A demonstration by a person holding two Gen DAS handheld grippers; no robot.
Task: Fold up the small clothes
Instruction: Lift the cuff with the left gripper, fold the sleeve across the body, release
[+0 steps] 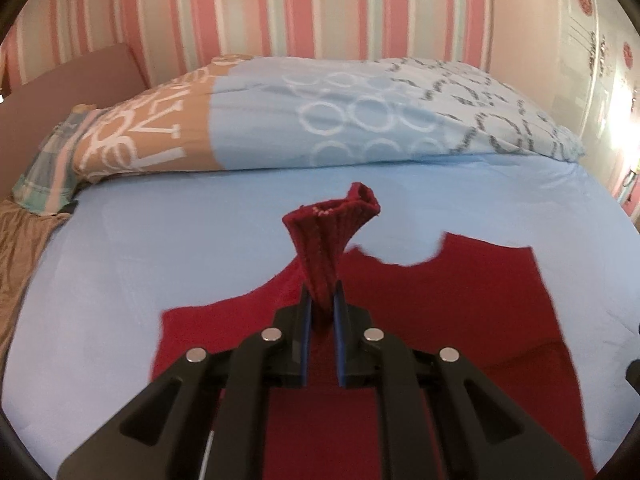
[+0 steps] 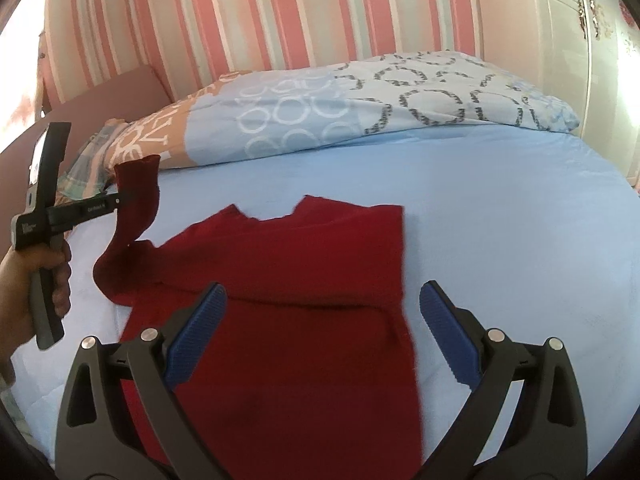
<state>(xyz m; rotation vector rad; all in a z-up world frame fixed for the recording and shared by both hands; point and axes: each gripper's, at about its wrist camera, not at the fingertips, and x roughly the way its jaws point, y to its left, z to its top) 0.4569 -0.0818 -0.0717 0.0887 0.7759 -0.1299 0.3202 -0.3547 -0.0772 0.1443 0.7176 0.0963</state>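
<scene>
A dark red knit sweater lies flat on the light blue bed sheet; it also shows in the left wrist view. My left gripper is shut on the sweater's left sleeve and holds it raised above the bed, the ribbed cuff sticking up past the fingers. In the right wrist view the left gripper holds that sleeve at the far left. My right gripper is open and empty, hovering over the sweater's lower body, its right side folded in.
A rolled duvet with circles and letters lies across the far side of the bed. A plaid pillow sits at the left. A striped pink wall stands behind, and a white wardrobe at the right.
</scene>
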